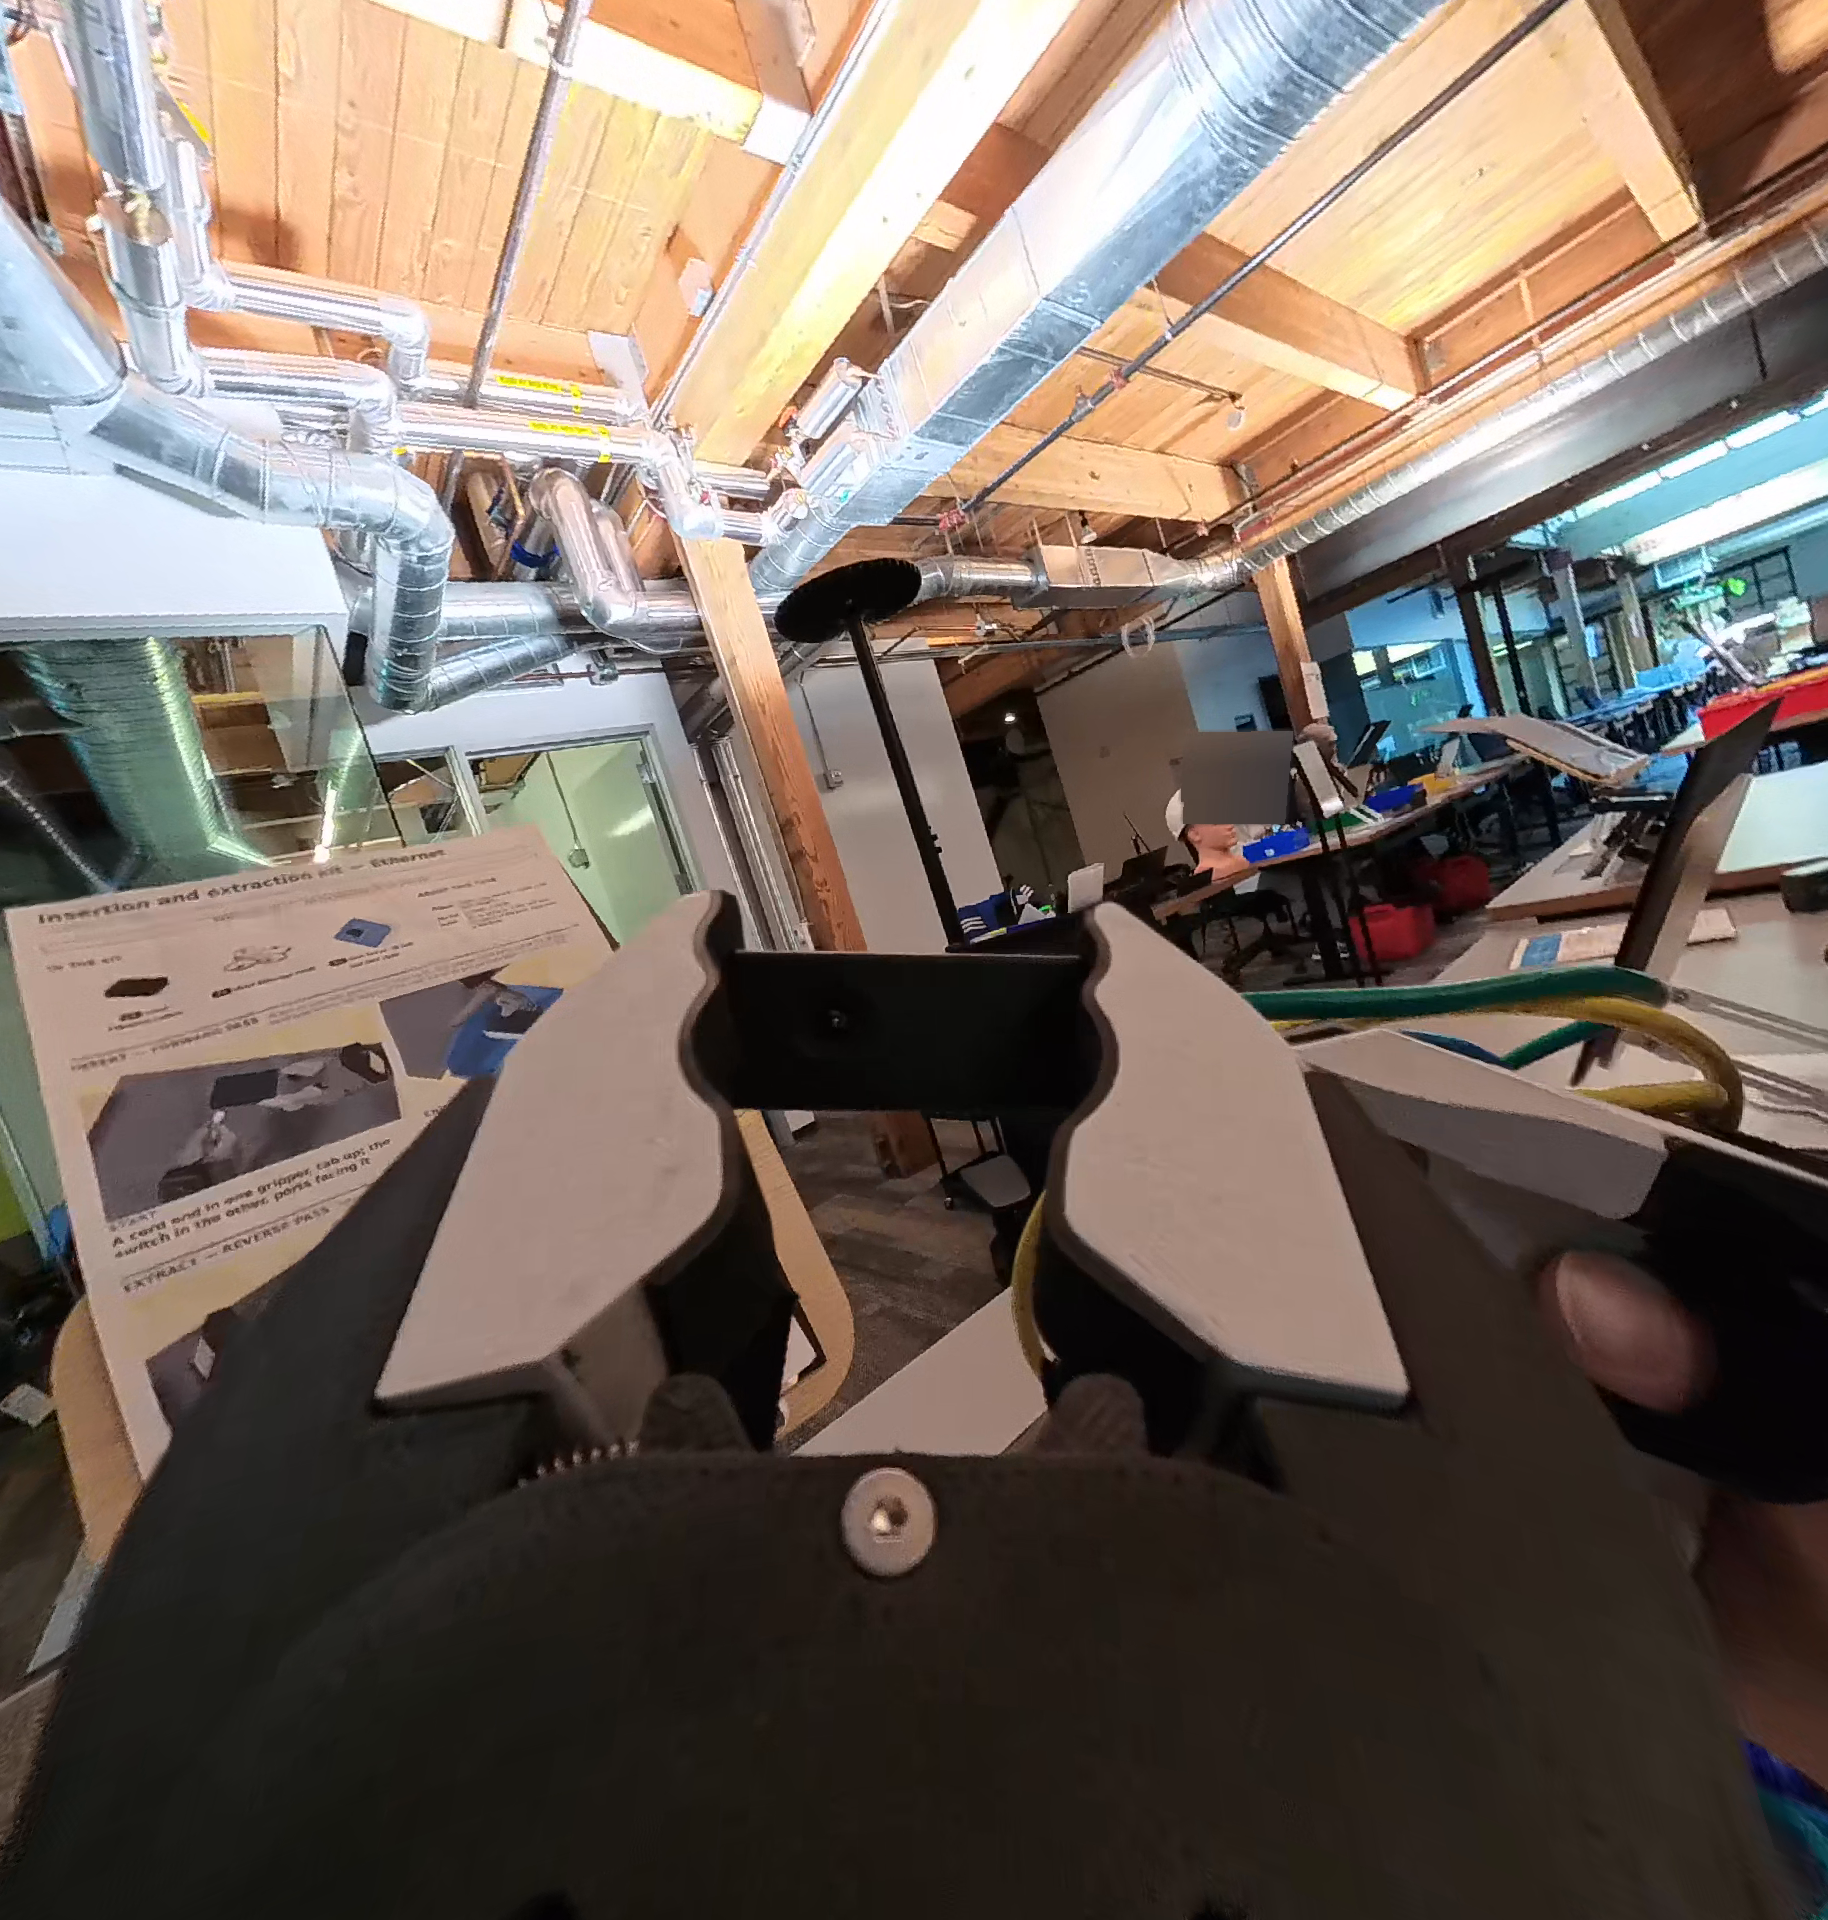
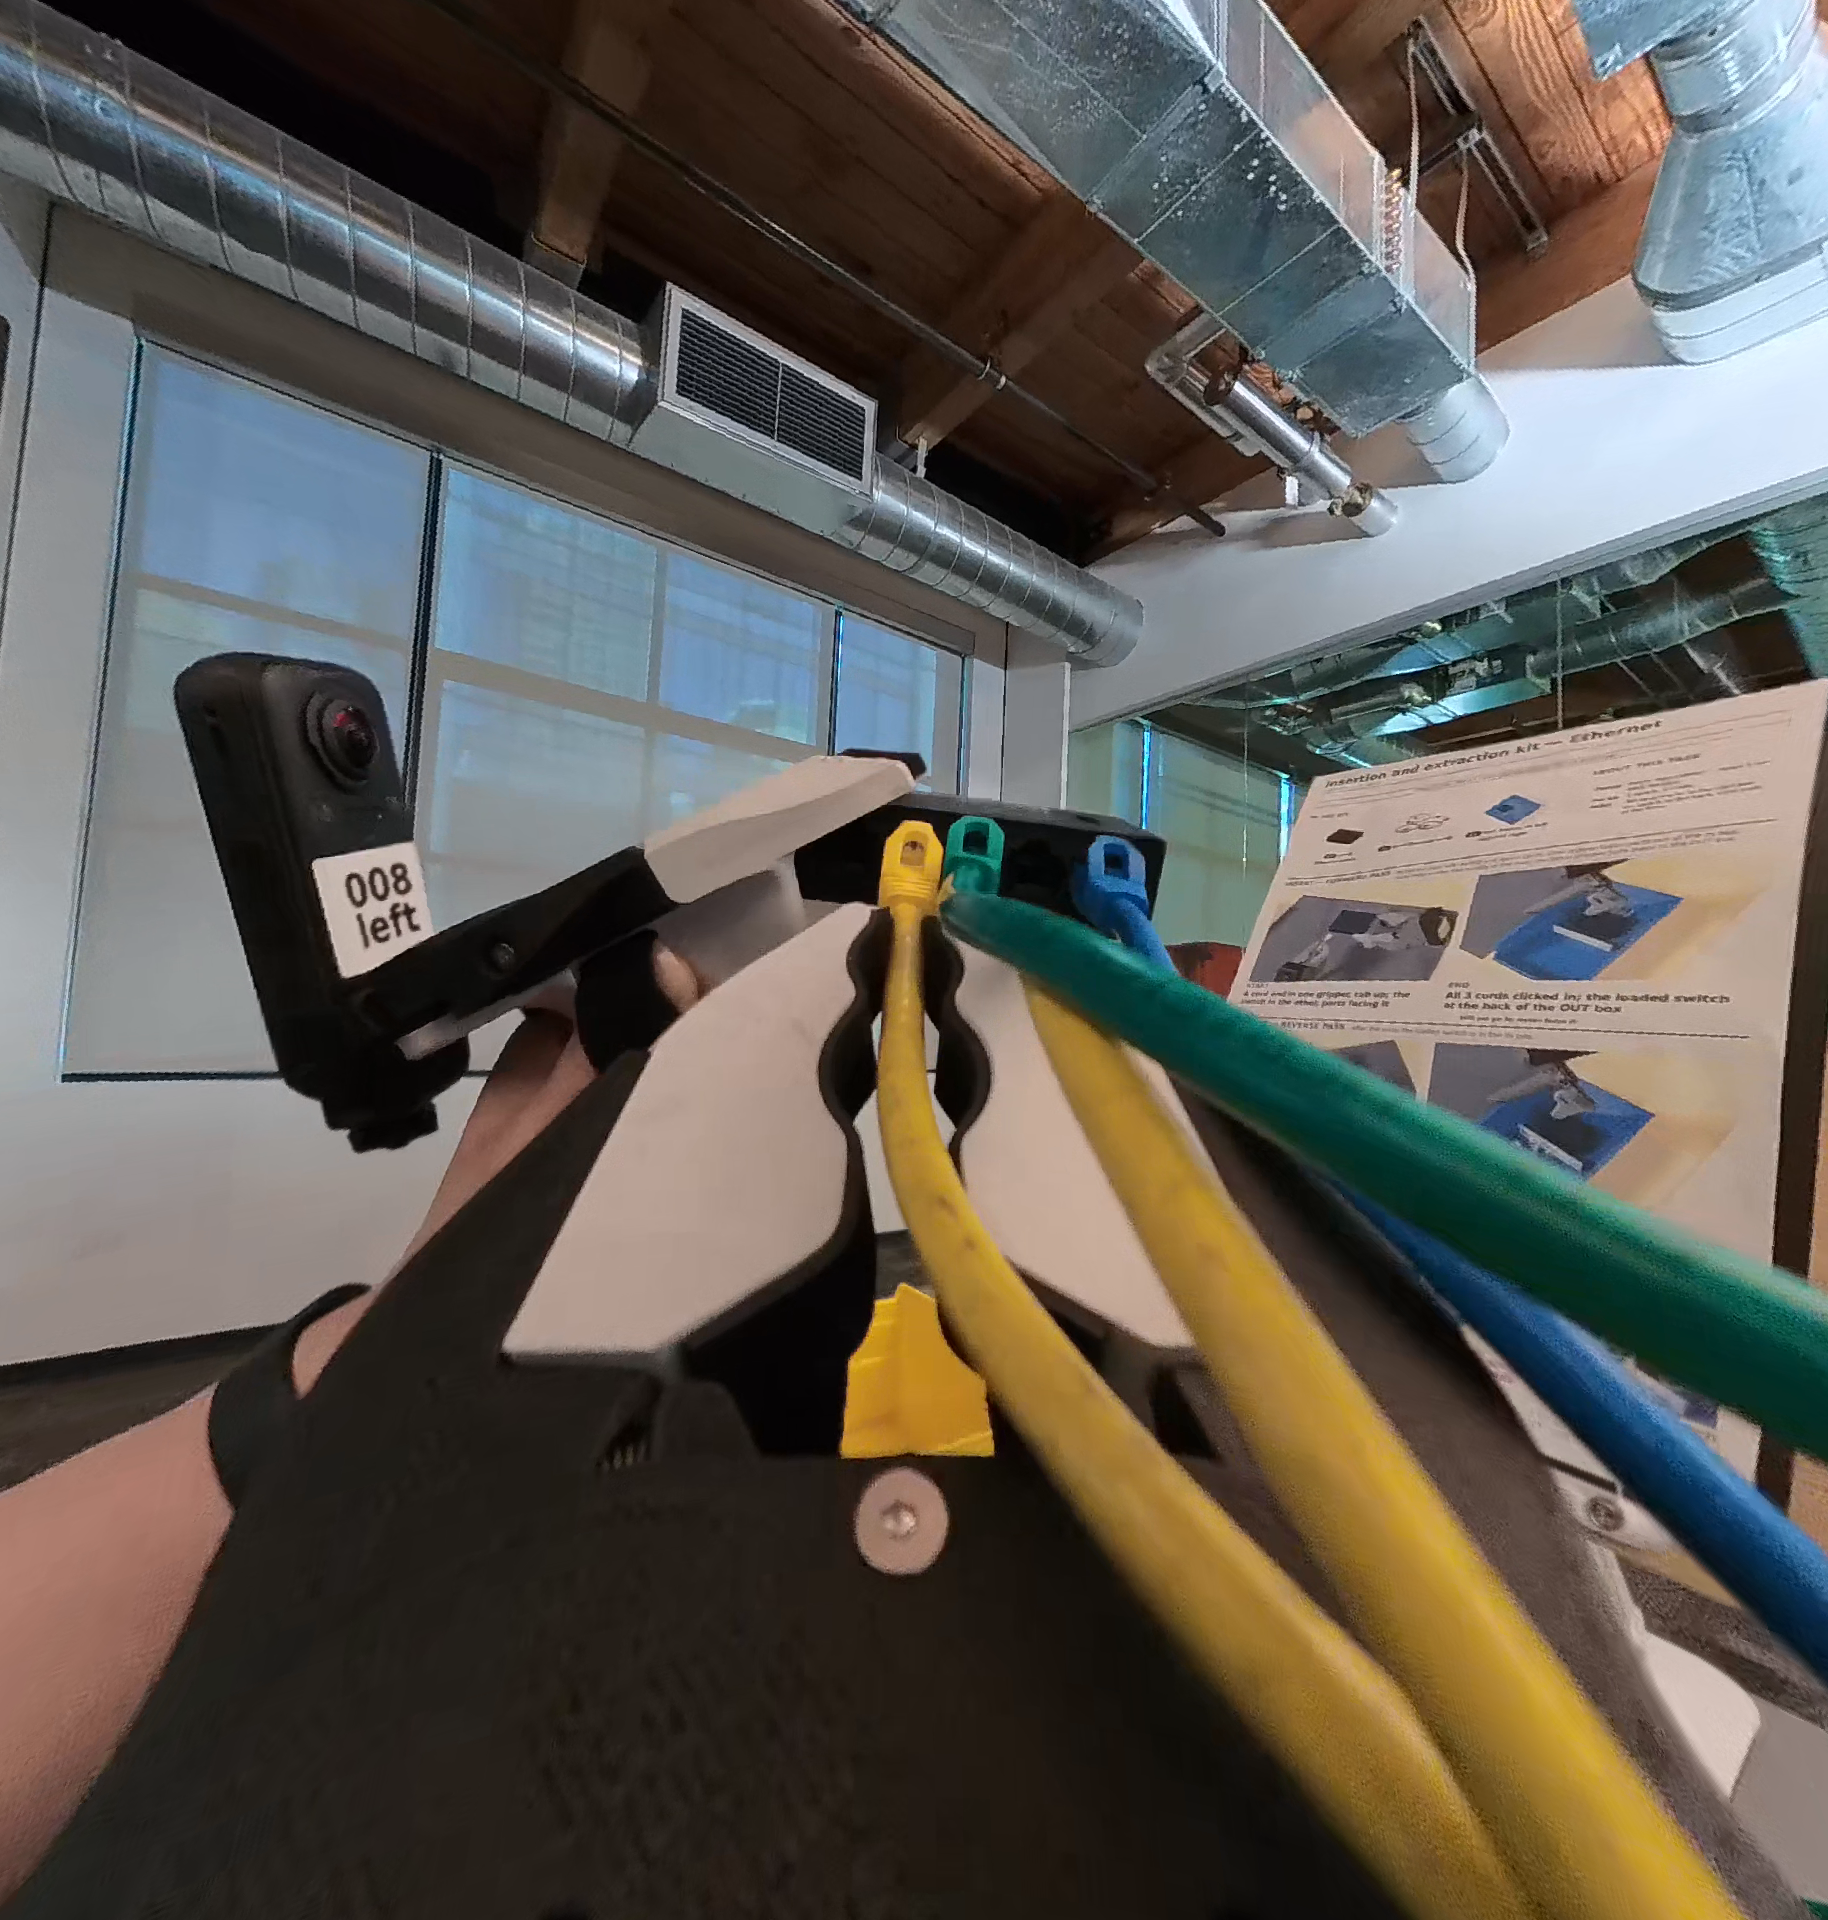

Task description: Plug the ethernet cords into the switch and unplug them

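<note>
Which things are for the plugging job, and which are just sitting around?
For the job: switch, yellow cord, green cord, blue cord, left tool, right tool.

Just around: instruction poster, red bin, black floor lamp.

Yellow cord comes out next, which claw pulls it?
Right. The right claw is already shut on the yellow cord just behind its plug, in line with the port. The left claw is clamped on the switch, so it should brace.
</note>
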Available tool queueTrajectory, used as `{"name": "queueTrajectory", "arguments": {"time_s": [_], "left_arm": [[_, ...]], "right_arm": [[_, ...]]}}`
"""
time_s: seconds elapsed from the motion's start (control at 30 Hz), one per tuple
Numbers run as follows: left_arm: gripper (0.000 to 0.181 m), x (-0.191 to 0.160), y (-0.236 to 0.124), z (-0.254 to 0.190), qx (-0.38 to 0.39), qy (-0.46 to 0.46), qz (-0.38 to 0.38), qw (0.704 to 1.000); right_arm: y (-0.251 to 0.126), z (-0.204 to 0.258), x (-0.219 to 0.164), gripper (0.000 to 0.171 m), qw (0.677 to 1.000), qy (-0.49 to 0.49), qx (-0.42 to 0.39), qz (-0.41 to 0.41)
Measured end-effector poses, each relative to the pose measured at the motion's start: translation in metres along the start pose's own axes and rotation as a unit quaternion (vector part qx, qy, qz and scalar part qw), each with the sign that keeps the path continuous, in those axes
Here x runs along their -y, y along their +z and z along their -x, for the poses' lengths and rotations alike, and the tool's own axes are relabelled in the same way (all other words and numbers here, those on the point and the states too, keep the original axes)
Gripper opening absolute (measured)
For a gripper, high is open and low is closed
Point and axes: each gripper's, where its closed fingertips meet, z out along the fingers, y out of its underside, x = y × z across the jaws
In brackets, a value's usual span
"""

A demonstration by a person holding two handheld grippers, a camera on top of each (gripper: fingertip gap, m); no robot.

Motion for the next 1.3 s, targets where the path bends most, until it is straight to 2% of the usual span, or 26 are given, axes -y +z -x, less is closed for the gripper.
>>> {"name": "queueTrajectory", "arguments": {"time_s": [0.2,0.33,0.63,0.83,1.0,1.3], "left_arm": [[0.060,0.005,-0.005,-0.002,-0.028,-0.005,-0.005,1.000],[0.060,0.013,-0.008,-0.005,-0.048,-0.040,-0.029,0.998],[0.058,-0.001,-0.011,0.003,-0.022,-0.055,0.002,0.998],[0.058,-0.026,-0.035,0.021,0.041,-0.104,0.041,0.993],[0.057,-0.055,-0.061,0.036,0.086,-0.153,0.051,0.983],[0.056,-0.086,-0.071,0.049,0.116,-0.161,0.097,0.975]], "right_arm": [[0.001,0.007,0.000,0.007,1.000,-0.013,0.008,0.002],[0.001,0.005,0.000,0.007,1.000,-0.014,0.009,0.004],[0.002,0.004,-0.011,0.006,0.999,0.035,0.023,0.010],[0.008,0.007,-0.039,0.007,0.987,0.136,0.056,0.062],[0.011,0.014,-0.073,0.007,0.979,0.163,0.061,0.105],[0.010,0.010,-0.110,0.007,0.949,0.285,0.049,0.124]]}}
